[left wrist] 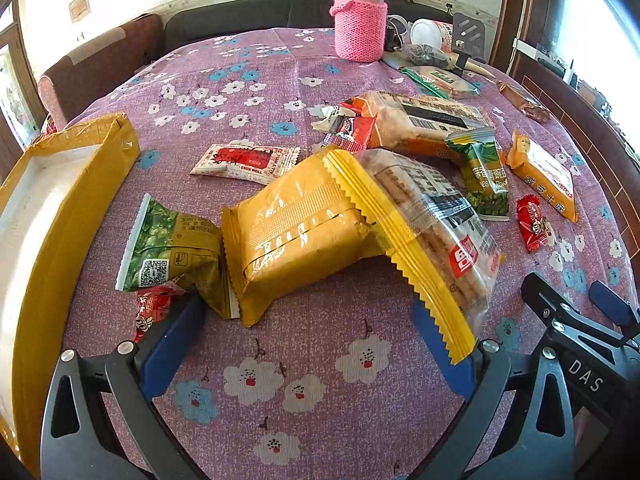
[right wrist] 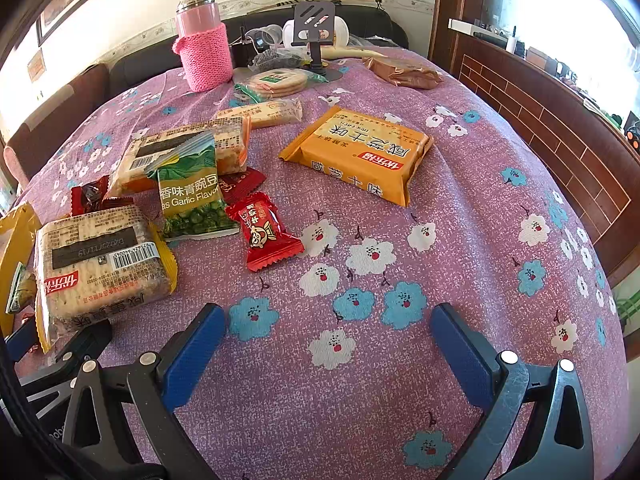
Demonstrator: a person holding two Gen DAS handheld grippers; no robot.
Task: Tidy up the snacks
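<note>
While both grippers' fingers stand wide open and hold nothing, the left gripper is just before the yellow foil snack packet, which lies on the purple flowered bench right of the yellow cardboard box; the right gripper hovers over bare cloth.

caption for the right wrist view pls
Open right gripper hovers over floral tablecloth, snack packets scattered ahead beside a pink flask.
</note>
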